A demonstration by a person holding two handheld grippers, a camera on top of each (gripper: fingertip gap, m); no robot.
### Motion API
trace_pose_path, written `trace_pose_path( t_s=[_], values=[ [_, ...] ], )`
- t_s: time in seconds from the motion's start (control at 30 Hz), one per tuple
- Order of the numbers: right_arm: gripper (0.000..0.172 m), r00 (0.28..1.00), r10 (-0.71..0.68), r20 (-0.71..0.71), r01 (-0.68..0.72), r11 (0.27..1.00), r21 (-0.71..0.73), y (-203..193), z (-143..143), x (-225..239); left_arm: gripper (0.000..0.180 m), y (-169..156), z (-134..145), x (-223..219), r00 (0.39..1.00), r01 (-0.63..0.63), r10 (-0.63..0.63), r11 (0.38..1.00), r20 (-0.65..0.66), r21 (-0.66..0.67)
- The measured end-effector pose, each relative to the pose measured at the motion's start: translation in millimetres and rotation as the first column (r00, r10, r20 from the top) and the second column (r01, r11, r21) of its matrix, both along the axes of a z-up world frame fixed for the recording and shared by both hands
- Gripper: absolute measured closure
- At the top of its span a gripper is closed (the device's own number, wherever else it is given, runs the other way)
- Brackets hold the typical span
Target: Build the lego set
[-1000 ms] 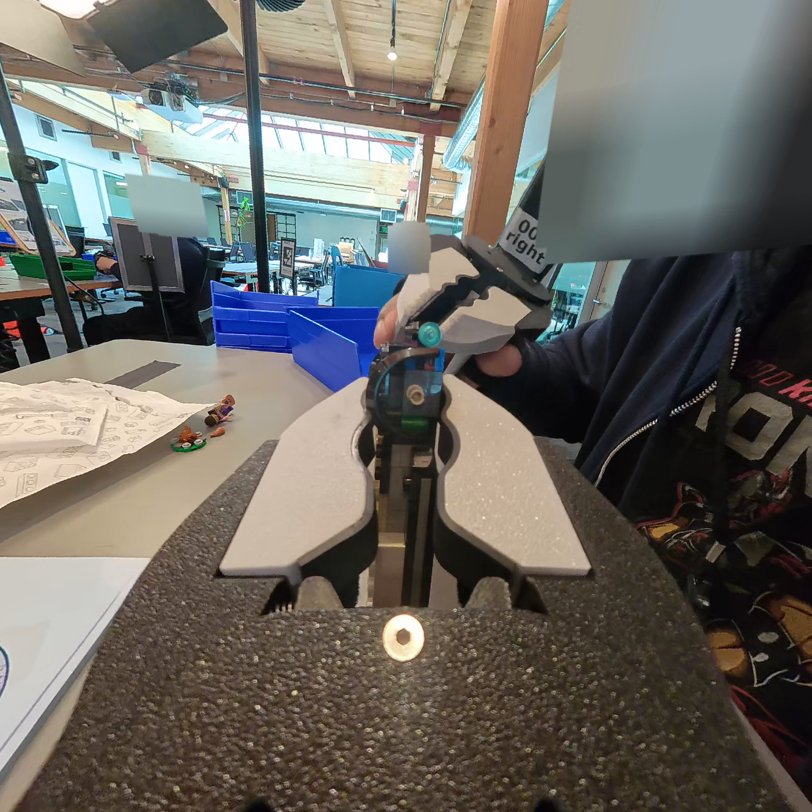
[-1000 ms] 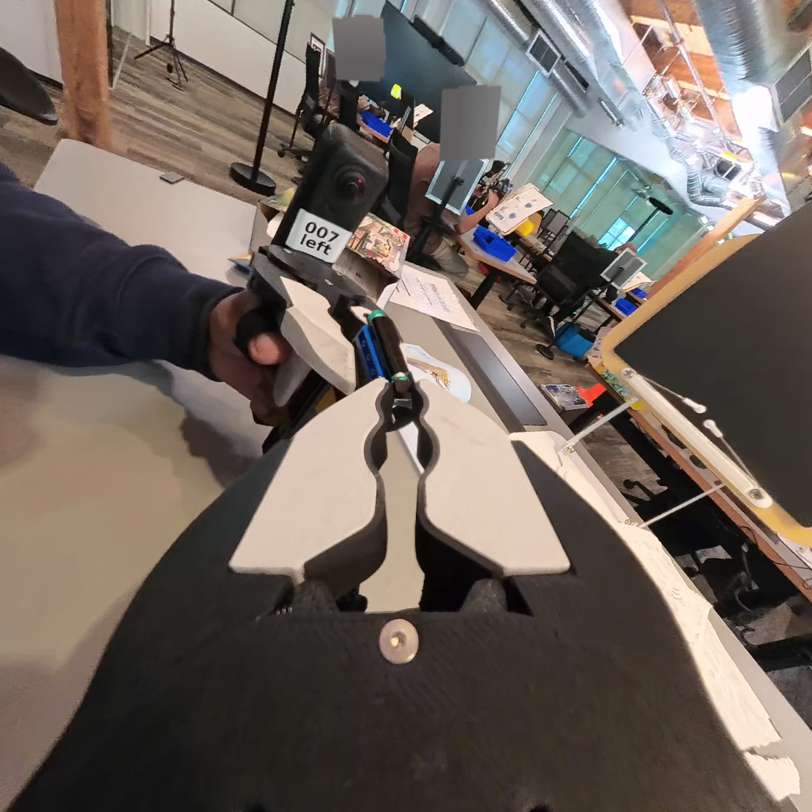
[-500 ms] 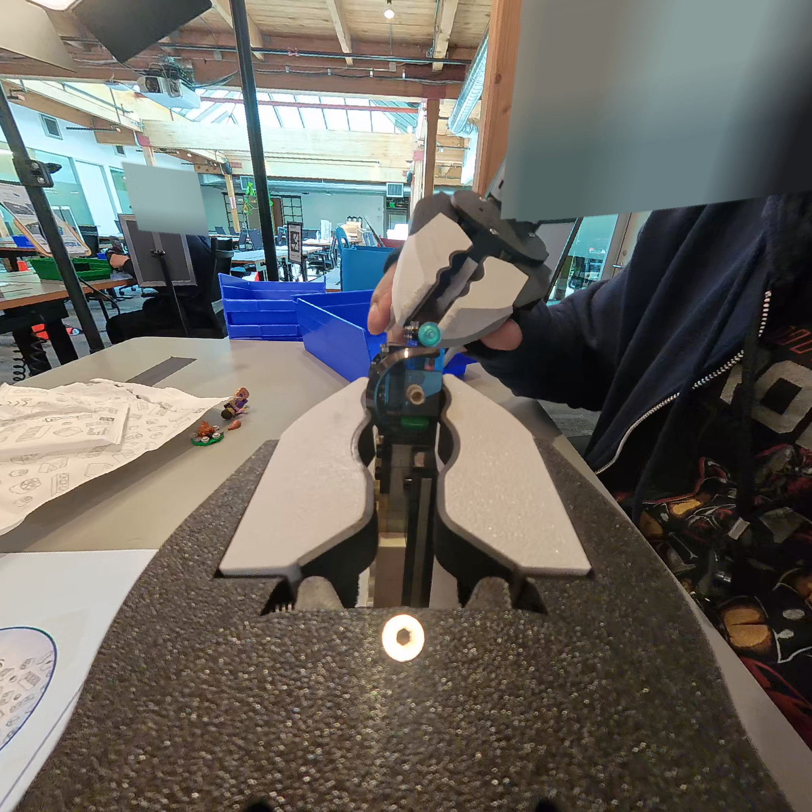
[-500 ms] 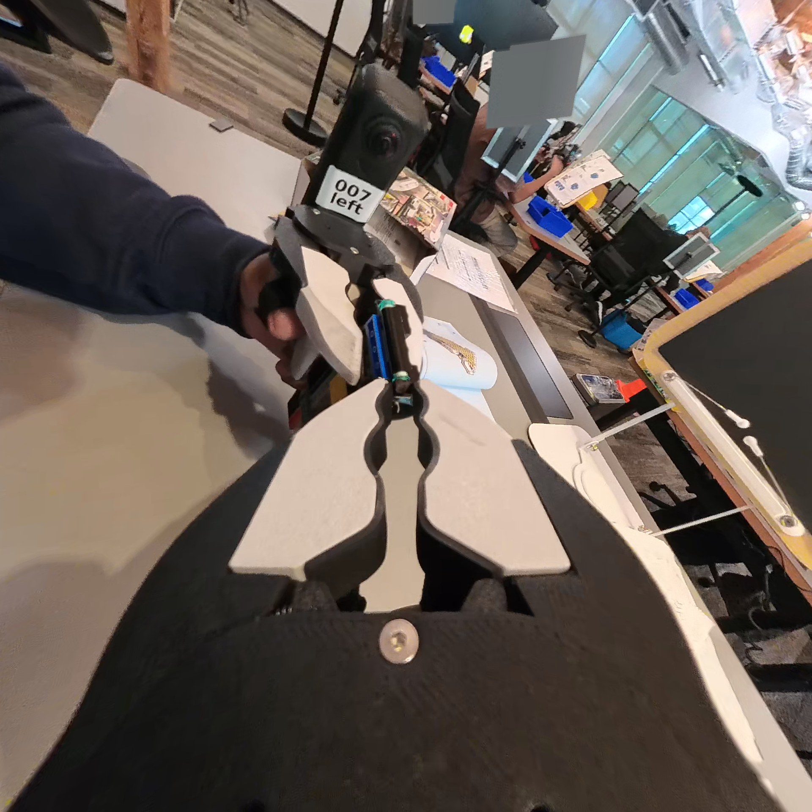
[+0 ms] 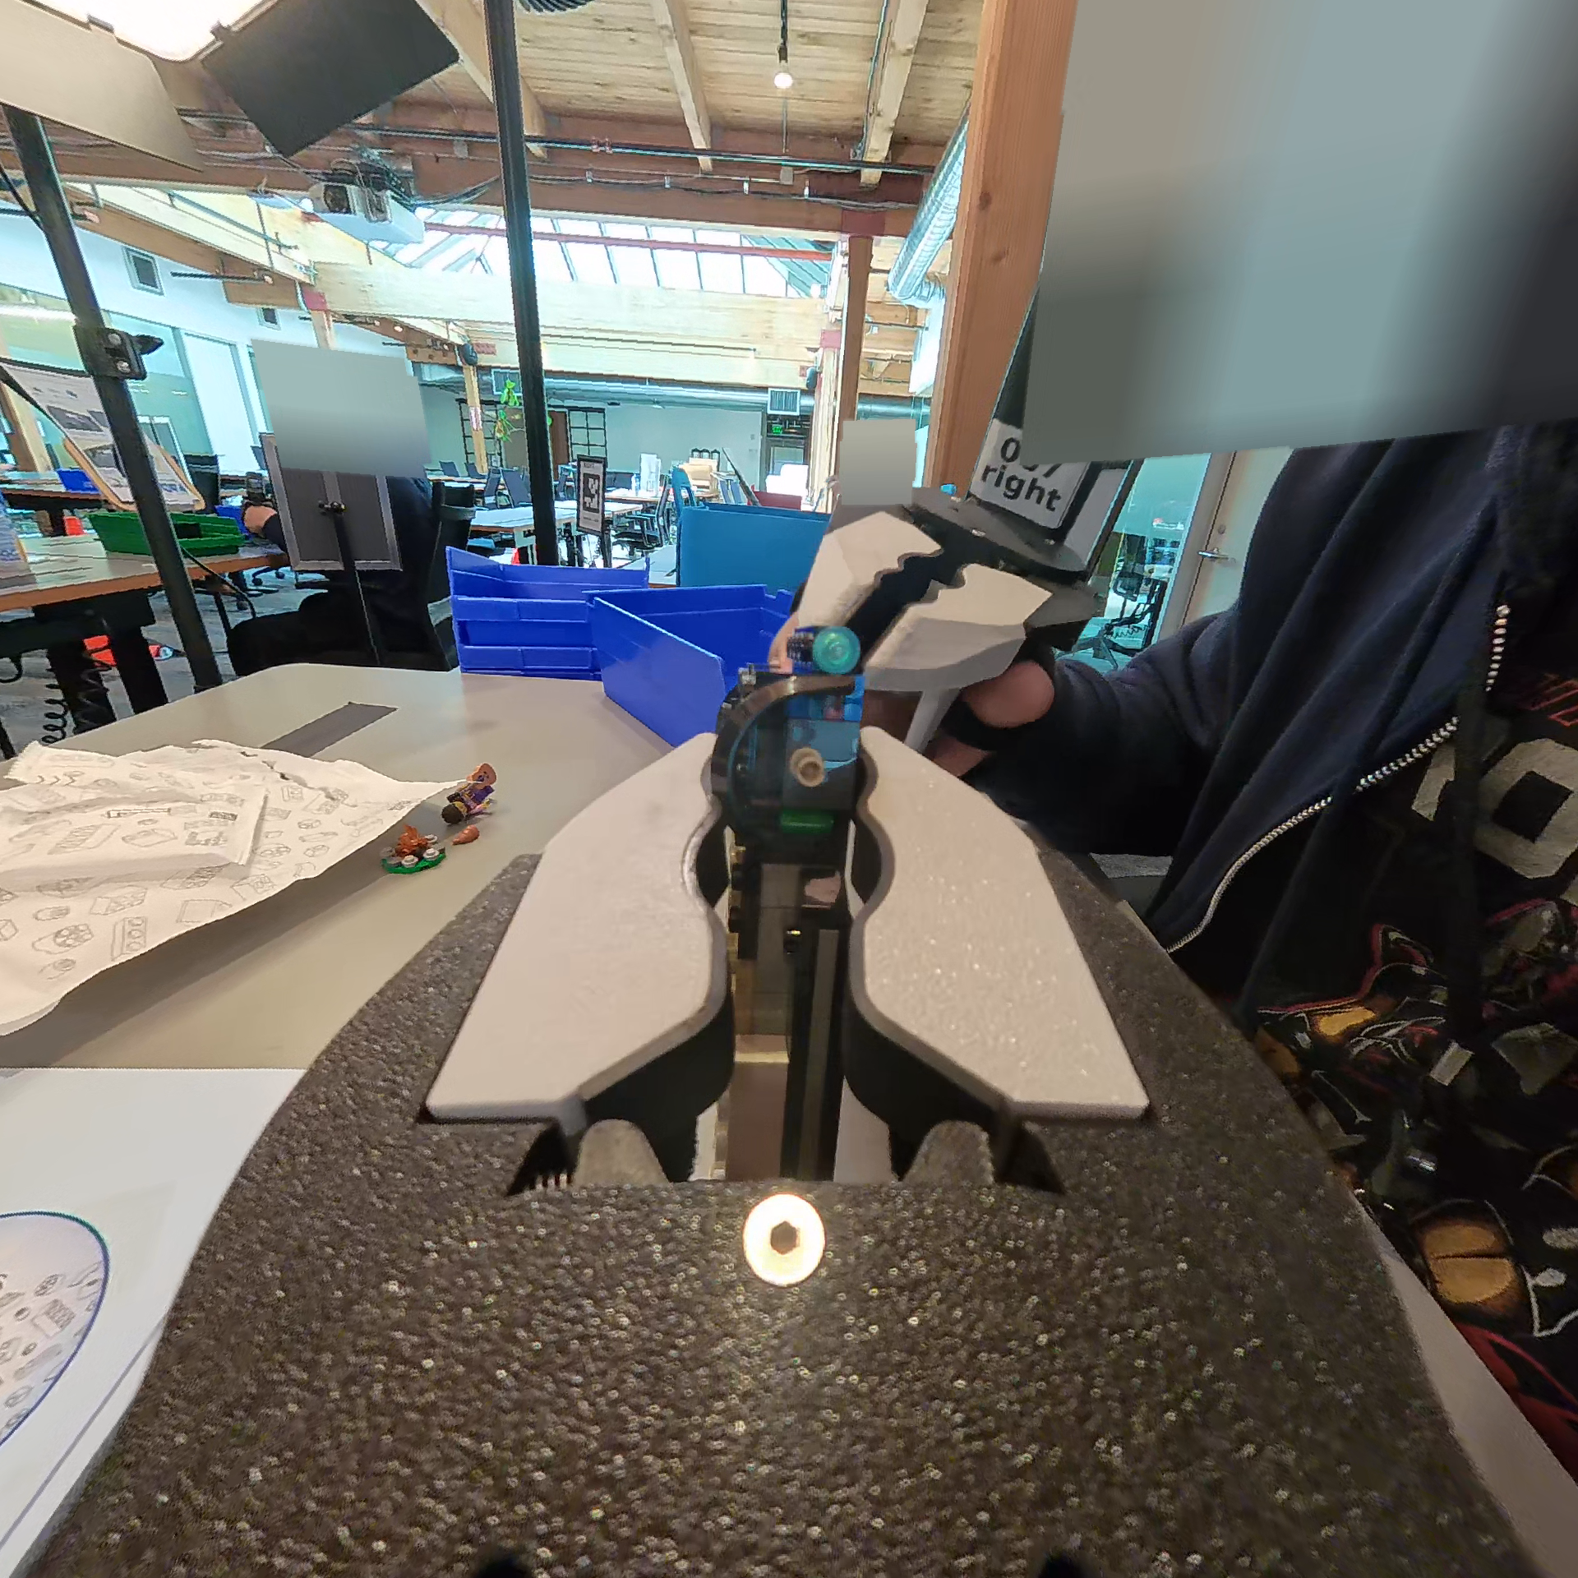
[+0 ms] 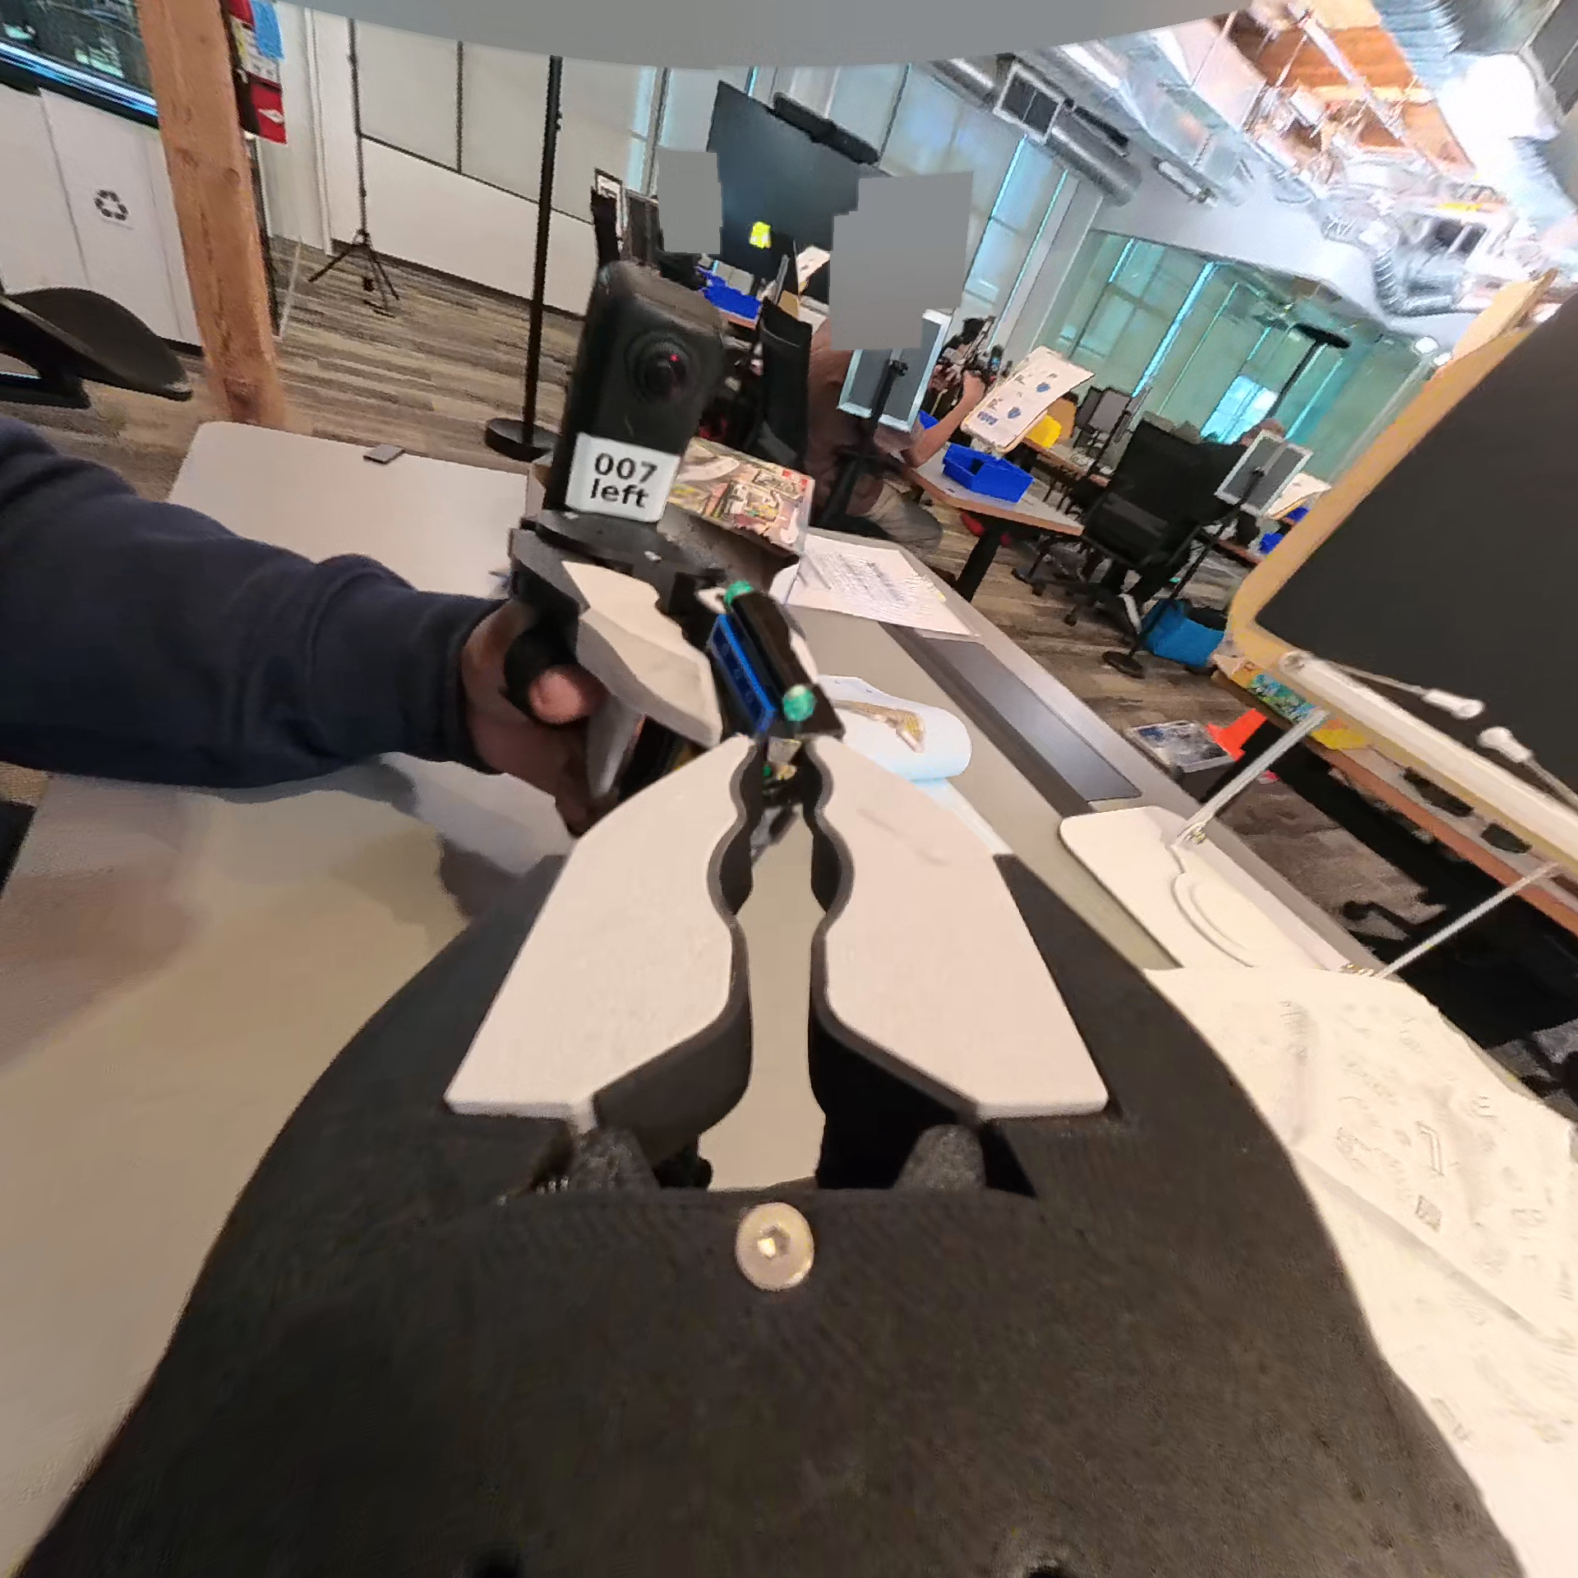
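While the left gripper [image 5: 790,773] clamps a black-and-blue brick model [image 5: 794,768] between its pads above the table [image 5: 529,734], the right gripper [image 6: 781,760] pinches a small piece at the model's end, jaws nearly closed. A teal stud [image 5: 834,651] tops the model; loose pieces [image 5: 444,820] lie beside paper [image 5: 128,854].

The right gripper [image 5: 815,653] now sits higher and farther right above the black-and-blue brick model [image 5: 790,768], and its teal stud [image 5: 834,651] appears lifted off the model's top.

Two grippers [image 5: 786,768] [image 6: 781,760] — one brick model [image 5: 790,760], two blue bins [image 5: 657,675]
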State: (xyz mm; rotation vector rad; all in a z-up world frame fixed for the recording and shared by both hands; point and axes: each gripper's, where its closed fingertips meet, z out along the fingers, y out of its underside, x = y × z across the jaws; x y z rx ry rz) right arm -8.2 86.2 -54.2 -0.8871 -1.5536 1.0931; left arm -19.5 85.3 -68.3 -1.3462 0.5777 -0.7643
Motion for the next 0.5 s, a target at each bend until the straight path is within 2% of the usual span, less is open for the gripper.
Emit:
trace_pose_path(
  t_s=[0.07,0.17,0.23,0.33,0.5],
  values=[
    [0.164,0.995,0.038,0.088,-0.036,0.999,-0.027,2.1,-13.1,5.9,0.155,0.4,-0.2,-1.2,1.000,-0.008,0.008,1.000,-0.012,-0.002],
    [0.163,0.945,0.088,0.315,-0.079,0.996,-0.042,9.6,-51.9,18.2,0.156,0.9,-2.4,-0.3,0.999,-0.013,0.013,1.000,-0.037,-0.008],
    [0.163,0.873,0.094,0.478,-0.098,0.995,-0.017,17.3,-83.2,28.7,0.156,1.4,-4.9,2.1,0.999,-0.009,0.008,1.000,-0.052,-0.017],
    [0.163,0.723,0.081,0.686,-0.141,0.989,0.032,26.6,-125.4,46.9,0.156,2.1,-8.0,5.1,0.998,-0.008,0.007,1.000,-0.069,-0.023],
    [0.163,0.523,0.059,0.850,-0.256,0.962,0.091,29.3,-163.8,66.3,0.156,2.7,-8.4,4.0,0.997,-0.016,0.014,1.000,-0.077,-0.023]
  ],
)
